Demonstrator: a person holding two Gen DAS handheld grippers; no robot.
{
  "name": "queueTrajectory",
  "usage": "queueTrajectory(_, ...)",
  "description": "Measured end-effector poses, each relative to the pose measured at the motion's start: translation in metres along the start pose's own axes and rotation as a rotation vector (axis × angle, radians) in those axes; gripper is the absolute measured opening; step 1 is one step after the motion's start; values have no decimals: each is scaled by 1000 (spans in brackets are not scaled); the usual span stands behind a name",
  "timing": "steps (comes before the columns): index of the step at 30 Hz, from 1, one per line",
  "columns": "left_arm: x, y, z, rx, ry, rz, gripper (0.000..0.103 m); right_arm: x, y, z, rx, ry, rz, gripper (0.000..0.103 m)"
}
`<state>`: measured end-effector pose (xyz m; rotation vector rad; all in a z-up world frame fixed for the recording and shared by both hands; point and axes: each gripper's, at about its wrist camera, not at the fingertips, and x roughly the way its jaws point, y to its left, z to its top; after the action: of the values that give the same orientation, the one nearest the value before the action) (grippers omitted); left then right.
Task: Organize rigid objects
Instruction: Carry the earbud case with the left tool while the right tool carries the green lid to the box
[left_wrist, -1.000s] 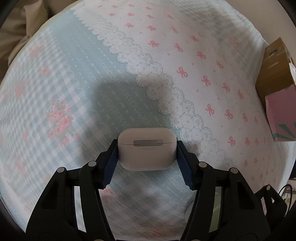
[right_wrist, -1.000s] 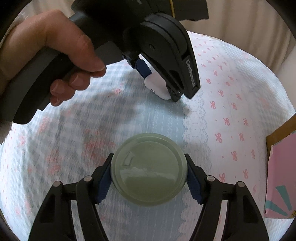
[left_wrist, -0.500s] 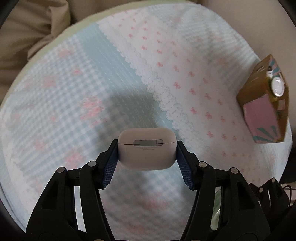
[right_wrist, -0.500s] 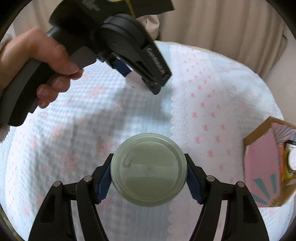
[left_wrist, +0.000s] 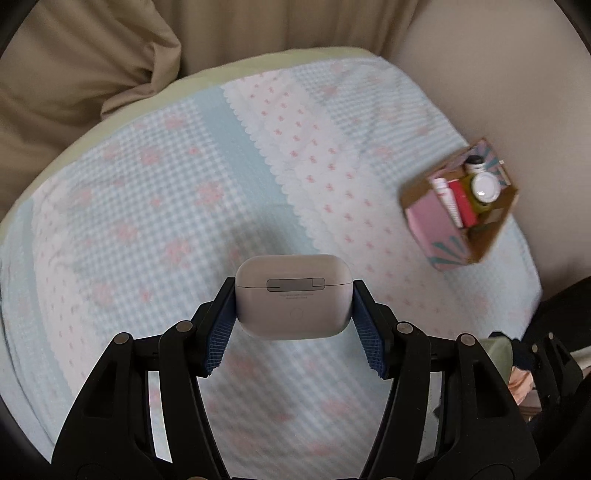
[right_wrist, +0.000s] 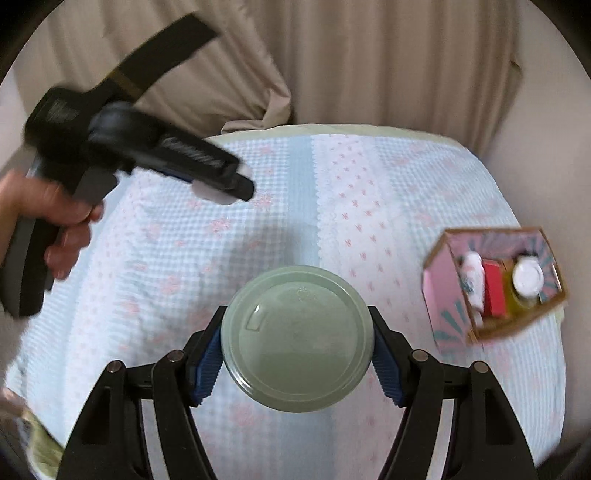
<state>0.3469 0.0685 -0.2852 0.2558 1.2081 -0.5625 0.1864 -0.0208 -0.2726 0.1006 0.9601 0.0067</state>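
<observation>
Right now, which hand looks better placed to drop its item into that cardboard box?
Probably the right gripper, holding the green round lid: the cardboard box sits closer in its view than beyond the left gripper's earbud case.

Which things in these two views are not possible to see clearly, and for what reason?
- Green jar, right wrist view: only its lid shows; the body is hidden below.
- Left tool, right wrist view: motion blur; its white case is mostly covered there.
- Cardboard box contents: small and blurred in both views.
- Right tool: absent from the left wrist view.
</observation>
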Motion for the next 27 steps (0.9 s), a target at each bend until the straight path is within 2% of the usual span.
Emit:
queueTrajectory(5,-38,-29,-16,-1,-32,-21,57,-41,-26,-2,69,24,-26,66)
queueTrajectory(12,-66,-84,-13,27,-78,-36,57,-80,-80,3,139,29,-65,66)
queueTrajectory(21,-72,-178,31,6,-112,-42,57,-109,-182,19,161,32,-57,66)
queueTrajectory(27,-44,-240,63,-37,-102,-41,57,-108,-263,38,138,40,-41,66)
